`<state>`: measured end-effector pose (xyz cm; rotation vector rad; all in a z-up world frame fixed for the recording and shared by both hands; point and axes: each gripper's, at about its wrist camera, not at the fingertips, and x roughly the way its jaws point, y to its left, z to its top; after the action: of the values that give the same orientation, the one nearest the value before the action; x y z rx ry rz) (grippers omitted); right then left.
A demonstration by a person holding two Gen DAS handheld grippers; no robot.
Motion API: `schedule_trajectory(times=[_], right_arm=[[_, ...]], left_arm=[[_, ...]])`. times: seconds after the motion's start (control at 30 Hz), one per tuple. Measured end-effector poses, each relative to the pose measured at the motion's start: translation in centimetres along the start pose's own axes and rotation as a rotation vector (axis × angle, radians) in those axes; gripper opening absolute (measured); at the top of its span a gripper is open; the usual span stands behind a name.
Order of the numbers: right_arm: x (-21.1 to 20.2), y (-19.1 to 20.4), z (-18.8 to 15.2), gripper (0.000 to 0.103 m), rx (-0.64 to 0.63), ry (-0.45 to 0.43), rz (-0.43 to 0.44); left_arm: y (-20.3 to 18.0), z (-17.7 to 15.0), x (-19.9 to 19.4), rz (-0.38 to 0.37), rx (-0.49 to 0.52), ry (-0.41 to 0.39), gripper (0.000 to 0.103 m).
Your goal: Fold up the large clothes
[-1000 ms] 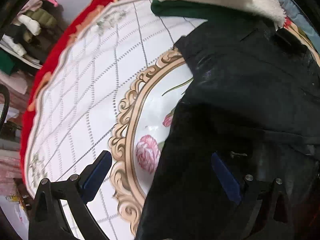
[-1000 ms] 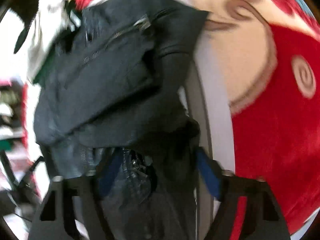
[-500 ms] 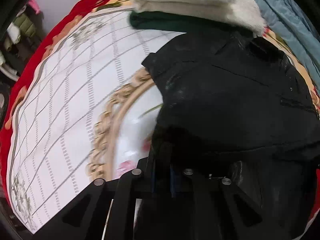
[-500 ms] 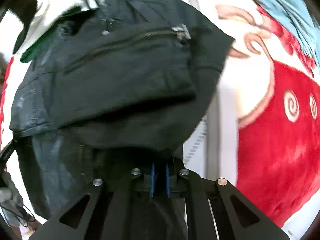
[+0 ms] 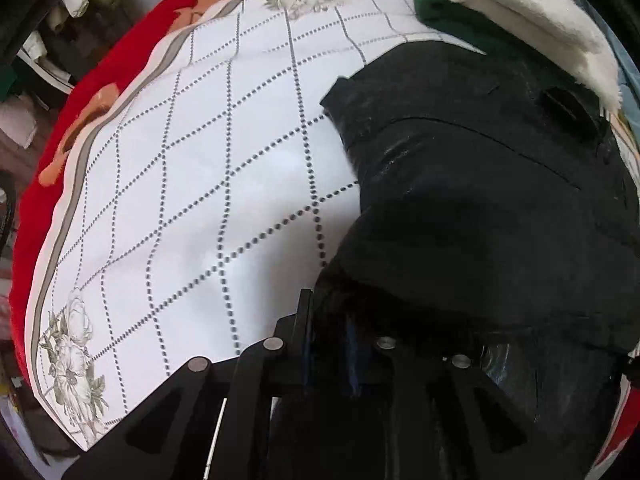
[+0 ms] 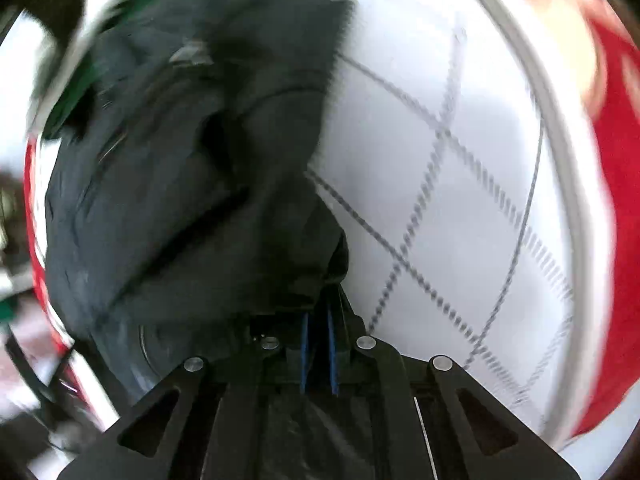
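A large black jacket [image 5: 480, 200] lies bunched on a white blanket with a dotted diamond pattern [image 5: 200, 200]. My left gripper [image 5: 328, 344] is shut on a fold of the jacket at its near left edge. In the right wrist view the jacket [image 6: 192, 168], with a zip on its upper part, hangs to the left. My right gripper [image 6: 318, 348] is shut on the jacket's near right edge. Both pairs of blue pads are pinched on black fabric. The right wrist view is blurred by motion.
A folded white fleece [image 5: 520, 16] sits on a dark green garment [image 5: 432, 4] at the far end. The blanket has a red border [image 5: 80, 92] and the same border [image 6: 616, 160] shows on the right. Cluttered shelves [image 5: 48, 32] stand beyond the left edge.
Both grippers went from open to shut on the jacket's near edge. They have since carried it across the blanket; the gold floral frame has left the view, and the right view blurs.
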<state>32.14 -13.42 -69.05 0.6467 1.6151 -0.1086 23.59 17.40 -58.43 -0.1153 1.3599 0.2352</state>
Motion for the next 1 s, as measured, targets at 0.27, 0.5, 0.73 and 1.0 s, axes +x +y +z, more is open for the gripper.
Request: schedule_trajectory(times=[0.27, 0.5, 0.73, 1.0], right_arm=[[-1.9, -1.0, -0.5, 0.046, -0.096, 0.079, -0.07], [-1.1, -1.2, -3.5, 0.031, -0.141, 0.062, -0.235], [-1.6, -0.2, -5.4, 0.068, -0.161, 0.166, -0.194], [-1.1, -1.6, -8.8, 0.006, -0.096, 0.171, -0.119]], left_arm=[[0.1, -0.9, -2.0, 0.046, -0.066, -0.029, 0.082], [0.8, -4.3, -1.7, 0.136, -0.047, 0.059, 0.088], [3.3, -9.3, -2.4, 0.049, -0.123, 0.16, 0.088], [3.1, -10.9, -2.5, 0.011, -0.047, 0.127, 0.008]])
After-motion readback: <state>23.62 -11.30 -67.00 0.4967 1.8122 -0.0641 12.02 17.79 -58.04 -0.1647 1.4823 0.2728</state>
